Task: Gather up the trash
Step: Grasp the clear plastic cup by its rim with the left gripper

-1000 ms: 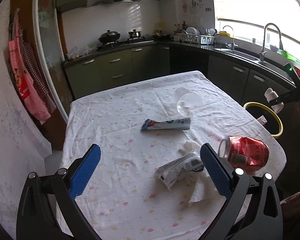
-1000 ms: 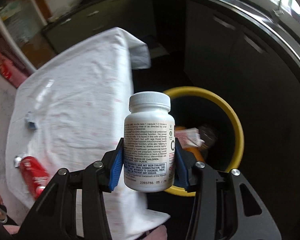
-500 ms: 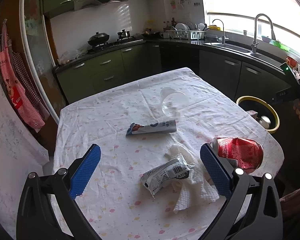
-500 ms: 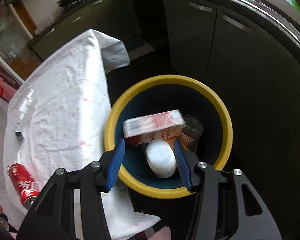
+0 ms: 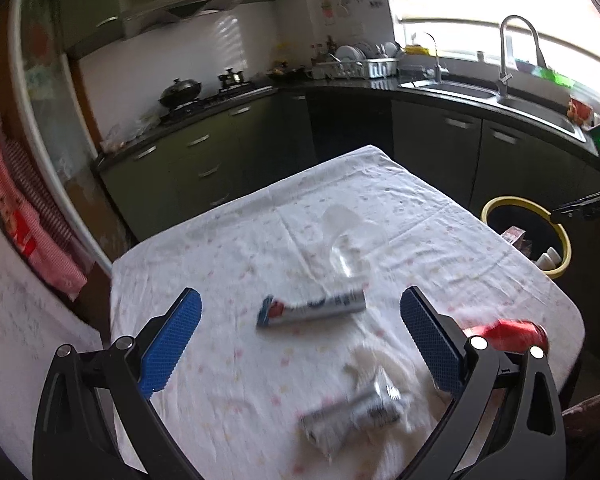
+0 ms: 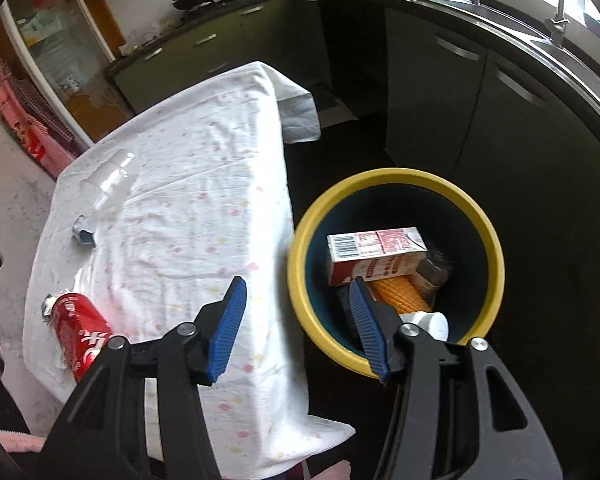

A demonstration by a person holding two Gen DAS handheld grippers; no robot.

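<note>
Two grippers work the clean-up. Our right gripper (image 6: 296, 320), low in the frame above the yellow-rimmed bin (image 6: 496, 248), has just been opening its jaws; they stand about half apart with nothing between them. The white pill bottle (image 6: 432, 322) lies in the bin beside a red-and-white carton (image 6: 376, 254). Our left gripper (image 5: 300, 340) gapes wide and empty over the table (image 5: 420, 208). Centre frame lies a squeezed tube (image 5: 312, 308), above it a clear plastic cup (image 5: 346, 240), below it a crumpled wrapper (image 5: 352, 412) on tissue. The red soda can (image 5: 512, 332) sits near the table's right edge; we judge a careless nudge could roll it off.
</note>
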